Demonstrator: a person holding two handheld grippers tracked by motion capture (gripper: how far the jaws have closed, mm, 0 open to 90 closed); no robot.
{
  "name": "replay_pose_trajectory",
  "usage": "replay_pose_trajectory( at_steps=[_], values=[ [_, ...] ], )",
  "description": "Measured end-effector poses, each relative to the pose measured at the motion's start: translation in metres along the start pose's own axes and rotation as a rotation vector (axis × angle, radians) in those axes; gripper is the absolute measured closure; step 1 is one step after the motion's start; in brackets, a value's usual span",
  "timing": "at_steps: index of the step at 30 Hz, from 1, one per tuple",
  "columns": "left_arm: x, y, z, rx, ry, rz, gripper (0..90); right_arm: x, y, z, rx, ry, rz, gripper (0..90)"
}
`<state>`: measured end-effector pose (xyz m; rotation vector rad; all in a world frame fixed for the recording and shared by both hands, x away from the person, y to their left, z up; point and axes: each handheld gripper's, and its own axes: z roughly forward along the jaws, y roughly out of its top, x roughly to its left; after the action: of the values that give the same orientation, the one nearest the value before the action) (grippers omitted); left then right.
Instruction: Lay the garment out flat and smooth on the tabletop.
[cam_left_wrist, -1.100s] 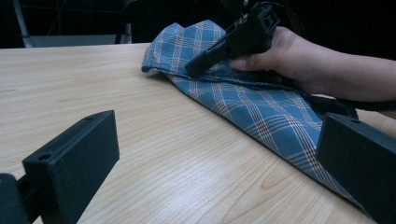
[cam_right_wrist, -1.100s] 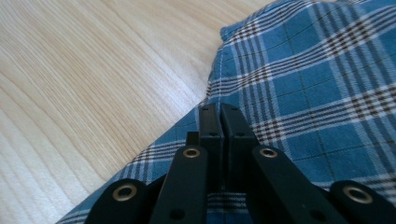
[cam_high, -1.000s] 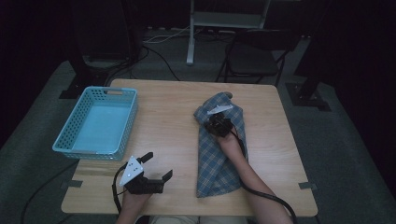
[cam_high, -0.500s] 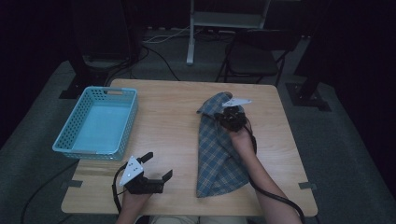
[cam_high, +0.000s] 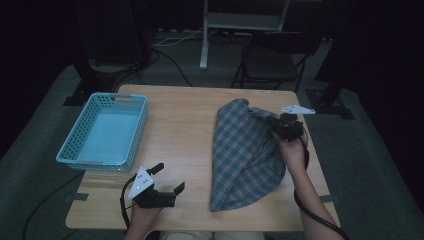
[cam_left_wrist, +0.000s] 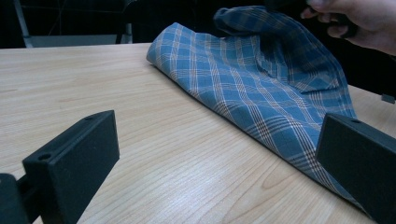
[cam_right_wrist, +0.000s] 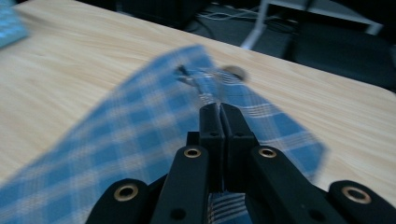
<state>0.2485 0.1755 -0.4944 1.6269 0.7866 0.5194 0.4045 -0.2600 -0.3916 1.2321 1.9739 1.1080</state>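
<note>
Cloth of blue plaid (cam_high: 245, 150) lies right of the basket (cam_high: 102, 131) on the bench (cam_high: 180, 125), soft, light and limp. Right hand-held gripper (cam_high: 281, 126) pinches its far edge; a corner suits best. Left hand-held gripper (cam_high: 167, 179) rests with jaws apart, holding nothing.

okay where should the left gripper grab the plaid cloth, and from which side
Probably the plaid cloth at its near pointed corner, approached from the person's left. It lies flat on the table there, nearest the open left gripper, while the right gripper pinches its far right edge.
</note>
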Motion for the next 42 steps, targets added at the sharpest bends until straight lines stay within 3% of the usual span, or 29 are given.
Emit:
replay_pose_trajectory(
  at_steps=[7, 12, 17, 22, 25, 29, 32, 36, 39, 42],
  values=[
    [0.0, 0.0, 0.0, -0.001, 0.003, -0.002, 0.3, -0.052, -0.028, -0.017, 0.032, -0.119, 0.104, 88.5],
    [0.0, 0.0, 0.0, -0.001, 0.004, -0.004, 0.3, -0.085, -0.055, -0.02, 0.078, -0.184, 0.215, 88.1],
    [0.0, 0.0, 0.0, -0.001, 0.003, -0.007, 0.3, -0.11, -0.084, -0.02, 0.14, -0.272, 0.282, 88.1],
    [0.001, 0.0, 0.0, 0.001, 0.001, -0.01, 0.3, -0.126, -0.11, -0.023, 0.179, -0.307, 0.346, 88.1],
    [0.001, 0.0, 0.001, 0.001, 0.001, -0.012, 0.3, -0.128, -0.119, -0.027, 0.182, -0.316, 0.363, 82.7],
    [0.001, 0.0, 0.001, 0.006, -0.006, -0.007, 0.3, -0.124, -0.127, -0.033, 0.148, -0.31, 0.396, 51.1],
    [0.001, 0.001, 0.001, 0.007, -0.007, -0.007, 0.3, -0.116, -0.13, -0.038, 0.133, -0.268, 0.422, 36.6],
    [0.002, 0.001, 0.001, 0.011, -0.013, -0.014, 0.3, -0.1, -0.136, -0.043, 0.114, -0.2, 0.429, 27.3],
    [0.003, 0.001, 0.002, 0.013, -0.014, -0.023, 0.3, -0.087, -0.14, -0.048, 0.107, -0.144, 0.403, 17.8],
    [0.004, 0.001, 0.002, 0.018, -0.013, -0.029, 0.3, -0.071, -0.144, -0.051, 0.123, -0.121, 0.341, 16.9]
  ],
)
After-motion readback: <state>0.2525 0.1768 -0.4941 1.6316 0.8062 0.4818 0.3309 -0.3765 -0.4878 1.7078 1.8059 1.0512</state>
